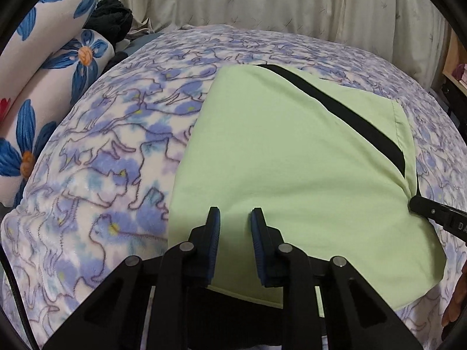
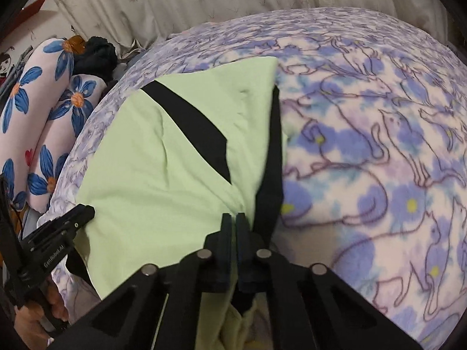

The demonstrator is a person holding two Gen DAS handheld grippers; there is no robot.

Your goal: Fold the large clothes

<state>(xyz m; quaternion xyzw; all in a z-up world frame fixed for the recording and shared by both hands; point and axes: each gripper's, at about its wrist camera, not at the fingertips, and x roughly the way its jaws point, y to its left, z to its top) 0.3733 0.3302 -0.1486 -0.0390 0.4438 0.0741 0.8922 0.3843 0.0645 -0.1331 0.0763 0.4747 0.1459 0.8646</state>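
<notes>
green garment (image 1: 292, 175) flat on the bed (image 1: 116, 151), black stripe running 10 to 4 o'clock | right hand-held gripper (image 2: 233, 218) pressed together, likely pinching the 4 o'clock edge, nearer | left hand-held gripper (image 1: 235, 218) spread above the near edge, holding nothing

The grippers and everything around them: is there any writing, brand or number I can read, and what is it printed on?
"GenRobot.AI": white letters on the side of the left gripper, seen from the right wrist view.
"DA": only the start of a white word on the right gripper, cut off at the left wrist view's edge; the rest cannot be read.
The green garment and the cat-print blanket show no writing.
</notes>
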